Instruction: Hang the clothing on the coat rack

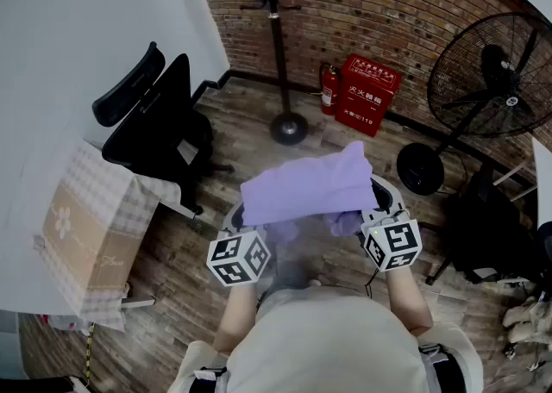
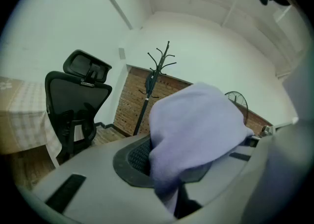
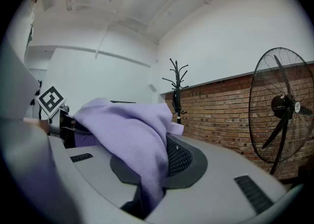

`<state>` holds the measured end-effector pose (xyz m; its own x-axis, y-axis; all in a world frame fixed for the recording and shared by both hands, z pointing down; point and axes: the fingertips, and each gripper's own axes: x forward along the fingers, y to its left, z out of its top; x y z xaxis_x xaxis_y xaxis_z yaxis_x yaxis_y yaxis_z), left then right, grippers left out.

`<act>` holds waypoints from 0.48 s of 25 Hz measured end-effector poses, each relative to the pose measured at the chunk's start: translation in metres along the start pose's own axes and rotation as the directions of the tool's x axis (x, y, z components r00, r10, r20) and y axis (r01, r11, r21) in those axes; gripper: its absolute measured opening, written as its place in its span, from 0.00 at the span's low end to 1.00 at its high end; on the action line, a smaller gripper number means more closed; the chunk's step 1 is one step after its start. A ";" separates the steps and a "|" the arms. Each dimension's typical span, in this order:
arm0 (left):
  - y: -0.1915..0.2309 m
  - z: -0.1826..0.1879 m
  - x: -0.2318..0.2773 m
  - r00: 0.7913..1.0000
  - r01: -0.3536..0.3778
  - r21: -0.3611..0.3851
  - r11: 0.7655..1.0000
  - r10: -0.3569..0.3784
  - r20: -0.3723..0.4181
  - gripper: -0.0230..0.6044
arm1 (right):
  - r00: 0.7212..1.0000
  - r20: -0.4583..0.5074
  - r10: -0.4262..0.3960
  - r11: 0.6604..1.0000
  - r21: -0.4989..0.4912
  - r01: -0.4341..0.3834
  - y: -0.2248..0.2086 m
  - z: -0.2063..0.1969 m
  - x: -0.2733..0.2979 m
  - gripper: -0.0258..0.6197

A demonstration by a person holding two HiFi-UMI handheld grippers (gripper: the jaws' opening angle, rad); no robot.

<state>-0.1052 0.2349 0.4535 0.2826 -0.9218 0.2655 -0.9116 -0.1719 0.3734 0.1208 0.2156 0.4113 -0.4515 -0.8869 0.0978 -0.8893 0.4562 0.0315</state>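
Head view: far left I'm seeing a checked bag (image 1: 86,227), with a black office chair (image 1: 159,120) standing just beyond it. The left gripper (image 2: 184,188) is clamping narrow on the lilac garment (image 1: 306,186). In the left gripper view the cloth is running down between the jaws and bunching over the dark pad. The garment is hanging spread between both grippers right in front of me, clear of the floor and well short of the coat rack (image 1: 276,46). The rack is standing by the brick wall with something dark hanging at its top. The right gripper (image 3: 147,188) is pinching the garment's other end, jaws nearly together on fabric. Further right, a fire extinguisher (image 1: 328,90) and a red box (image 1: 369,94) are sitting against the wall, and a big floor fan (image 1: 492,77) is standing at far right.
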 end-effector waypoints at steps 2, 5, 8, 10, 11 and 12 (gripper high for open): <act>-0.011 -0.004 -0.009 1.000 0.016 0.013 1.000 -0.016 -0.003 0.13 | 1.000 0.014 -0.015 1.000 0.011 0.014 -0.002 0.001 -0.015 0.11; -0.025 -0.005 -0.020 1.000 0.029 0.026 0.999 -0.029 0.011 0.13 | 0.999 0.029 -0.029 0.999 0.015 0.028 -0.004 0.004 -0.034 0.11; -0.030 -0.004 -0.028 0.999 0.032 0.031 0.999 -0.032 0.026 0.13 | 0.999 0.040 -0.032 0.999 0.009 0.031 -0.002 0.008 -0.044 0.11; -0.035 -0.004 -0.032 0.999 0.033 0.034 0.999 -0.034 0.029 0.13 | 0.998 0.045 -0.033 0.999 0.010 0.033 -0.003 0.009 -0.050 0.11; -0.038 -0.005 -0.033 0.999 0.034 0.036 0.999 -0.035 0.032 0.13 | 0.998 0.047 -0.034 0.999 0.010 0.034 -0.004 0.009 -0.053 0.11; -0.040 -0.006 -0.035 0.999 0.033 0.038 0.999 -0.035 0.035 0.13 | 0.998 0.048 -0.034 0.999 0.008 0.034 -0.004 0.010 -0.055 0.11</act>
<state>-0.0774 0.2760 0.4343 0.3033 -0.9269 0.2211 -0.9124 -0.2156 0.3479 0.1489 0.2619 0.3960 -0.4239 -0.9044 0.0486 -0.9046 0.4254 0.0266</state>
